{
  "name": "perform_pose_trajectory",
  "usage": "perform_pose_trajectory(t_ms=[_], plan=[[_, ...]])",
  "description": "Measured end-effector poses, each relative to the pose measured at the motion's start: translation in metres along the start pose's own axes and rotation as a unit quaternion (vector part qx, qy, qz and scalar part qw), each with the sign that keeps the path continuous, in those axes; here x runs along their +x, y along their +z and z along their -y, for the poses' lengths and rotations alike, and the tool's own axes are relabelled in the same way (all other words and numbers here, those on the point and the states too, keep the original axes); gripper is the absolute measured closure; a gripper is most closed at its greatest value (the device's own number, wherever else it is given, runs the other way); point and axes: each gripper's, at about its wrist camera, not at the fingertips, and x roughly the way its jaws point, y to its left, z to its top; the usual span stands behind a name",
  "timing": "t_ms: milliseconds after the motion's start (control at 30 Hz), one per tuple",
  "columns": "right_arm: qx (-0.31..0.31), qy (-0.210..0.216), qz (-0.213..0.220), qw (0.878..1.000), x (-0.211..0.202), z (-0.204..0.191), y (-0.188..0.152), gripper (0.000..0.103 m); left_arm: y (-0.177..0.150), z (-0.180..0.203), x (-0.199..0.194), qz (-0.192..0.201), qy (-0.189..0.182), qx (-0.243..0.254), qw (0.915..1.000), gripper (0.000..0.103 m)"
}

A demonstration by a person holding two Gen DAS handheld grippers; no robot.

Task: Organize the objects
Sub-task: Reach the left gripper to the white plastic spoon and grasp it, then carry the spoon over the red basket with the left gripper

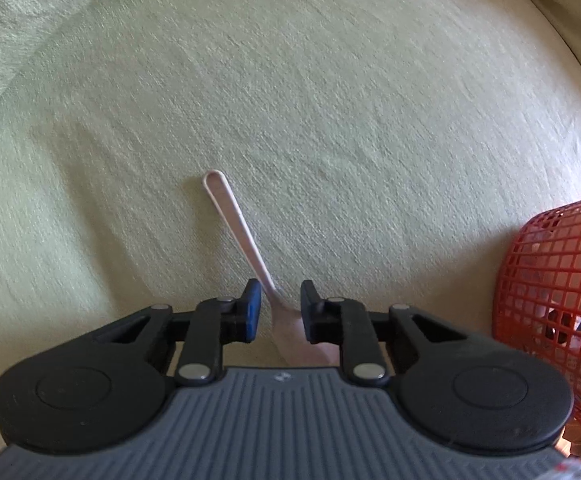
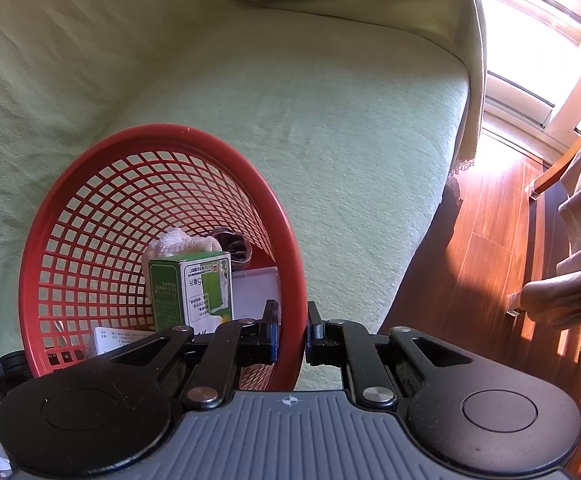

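Left wrist view: spoon [image 1: 250,248] between the parted jaws, basket [image 2: 286,240] steadied by the other tool.

Left gripper [image 1: 278,312] stands apart, straddling the spoon's neck; the spoon lies on the green sofa cover [image 1: 330,100], handle pointing toward 11 o'clock, bowl under the tool body. No clamping is evident yet. Right gripper [image 2: 292,336] is clamped on the red basket's rim at 5 o'clock, probably to keep the basket tilted and steady for loading. Inside it sit a green carton [image 2: 190,292], a white cloth [image 2: 182,240] and papers. The basket appears at 3 o'clock of the spoon, near.
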Motion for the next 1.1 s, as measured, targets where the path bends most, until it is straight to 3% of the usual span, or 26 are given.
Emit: perform_pose_trajectory(t_ms=[133, 300, 733, 1100], plan=[[0.000, 0.000, 0.000, 1.000, 0.000, 0.000, 0.000, 0.094, 0.000, 0.000, 0.004, 0.001, 0.003, 0.002, 1.0000, 0.087], [0.001, -0.001, 0.001, 1.000, 0.000, 0.001, 0.000, 0.094, 0.001, -0.003, 0.004, 0.001, 0.008, 0.014, 0.9999, 0.102], [0.001, -0.001, 0.003, 1.000, -0.001, 0.000, 0.000, 0.094, -0.002, -0.011, -0.010, 0.012, 0.016, 0.035, 0.9992, 0.102], [0.001, 0.001, 0.006, 1.000, -0.001, 0.000, 0.002, 0.094, -0.003, -0.012, -0.049, 0.042, 0.005, 0.042, 0.9982, 0.102]])
